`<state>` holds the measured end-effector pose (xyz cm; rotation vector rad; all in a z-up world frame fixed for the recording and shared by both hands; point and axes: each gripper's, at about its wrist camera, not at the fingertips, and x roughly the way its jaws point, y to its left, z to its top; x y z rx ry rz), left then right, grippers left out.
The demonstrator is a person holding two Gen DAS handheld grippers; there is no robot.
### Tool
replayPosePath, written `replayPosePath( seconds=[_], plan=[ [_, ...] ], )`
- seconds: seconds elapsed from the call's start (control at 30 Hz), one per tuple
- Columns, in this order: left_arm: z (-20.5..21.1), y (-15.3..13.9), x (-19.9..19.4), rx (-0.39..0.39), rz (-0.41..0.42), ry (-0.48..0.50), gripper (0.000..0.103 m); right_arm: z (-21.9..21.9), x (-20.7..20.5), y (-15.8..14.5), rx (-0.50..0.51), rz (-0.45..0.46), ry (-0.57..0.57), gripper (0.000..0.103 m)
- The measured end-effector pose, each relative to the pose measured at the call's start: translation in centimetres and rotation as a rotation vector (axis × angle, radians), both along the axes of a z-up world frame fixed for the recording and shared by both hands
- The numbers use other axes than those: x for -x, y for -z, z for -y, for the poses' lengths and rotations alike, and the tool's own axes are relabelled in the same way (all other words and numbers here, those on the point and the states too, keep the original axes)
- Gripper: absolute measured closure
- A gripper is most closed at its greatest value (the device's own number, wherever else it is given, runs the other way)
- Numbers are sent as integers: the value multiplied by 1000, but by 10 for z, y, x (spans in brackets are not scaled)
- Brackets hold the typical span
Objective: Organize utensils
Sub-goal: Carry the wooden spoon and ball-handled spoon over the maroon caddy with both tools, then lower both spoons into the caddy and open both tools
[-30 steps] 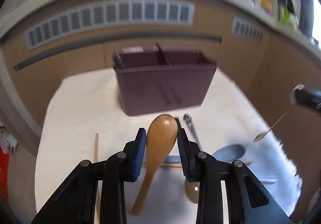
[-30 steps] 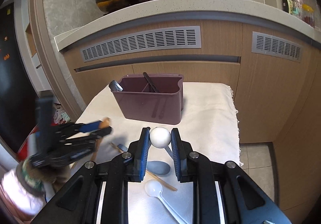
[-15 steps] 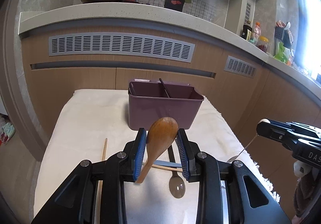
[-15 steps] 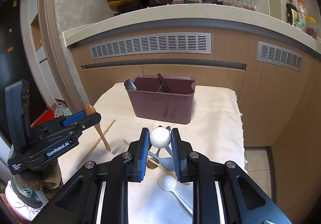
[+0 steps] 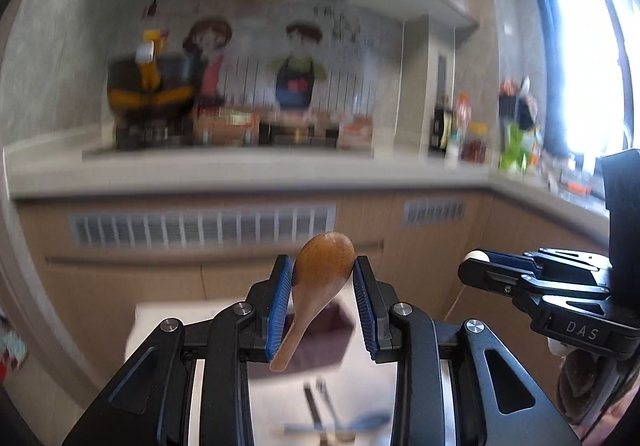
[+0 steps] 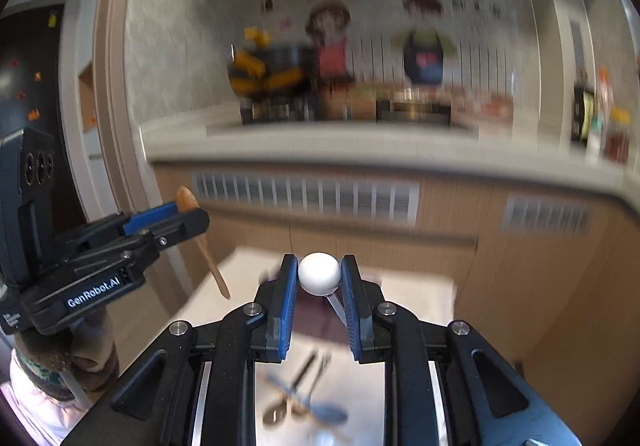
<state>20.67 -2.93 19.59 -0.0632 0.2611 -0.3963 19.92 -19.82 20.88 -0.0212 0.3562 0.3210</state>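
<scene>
A blurred kitchen filled both wrist views: a pale countertop ran across the middle, above wood cabinet fronts with a slatted vent, and a cartoon wall mural of two aproned figures rose behind it. A black and yellow pot sat on the counter at ten o'clock. Only the left view showed the bright window at two o'clock; only the right view showed a dark door at nine o'clock.

Below lay a table under a white cloth, holding a maroon utensil box, half hidden, and loose utensils at six o'clock, too smeared to name.

The left gripper pinched a wooden spoon by its bowl, handle hanging down. The right gripper pinched a white spoon, bowl up. Each appeared in the other's view.
</scene>
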Motion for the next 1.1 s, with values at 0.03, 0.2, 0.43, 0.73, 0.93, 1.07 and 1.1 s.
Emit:
replayPosePath(
  seconds=[0.03, 0.2, 0.43, 0.73, 0.93, 1.07, 1.1],
  plan=[
    [-1, -15, -4, 10, 16, 7, 70, 1, -4, -12, -7, 19, 7, 83],
    [-7, -53, -25, 53, 90, -12, 70, 5, -31, -41, -59, 74, 21, 83],
    [-13, -33, -77, 136, 39, -14, 70, 2, -88, -7, -95, -17, 9, 83],
    [-8, 44, -148, 157, -120, 9, 70, -11, -153, 70, -99, -189, -17, 83],
    [-8, 96, -186, 174, -227, 10, 70, -19, -188, 117, -83, -296, -14, 83],
    [-7, 127, -207, 175, -301, 5, 70, -22, -203, 146, -71, -362, -8, 83],
    [-5, 136, -211, 168, -317, 1, 70, -22, -206, 155, -64, -380, -5, 83]
  ],
)
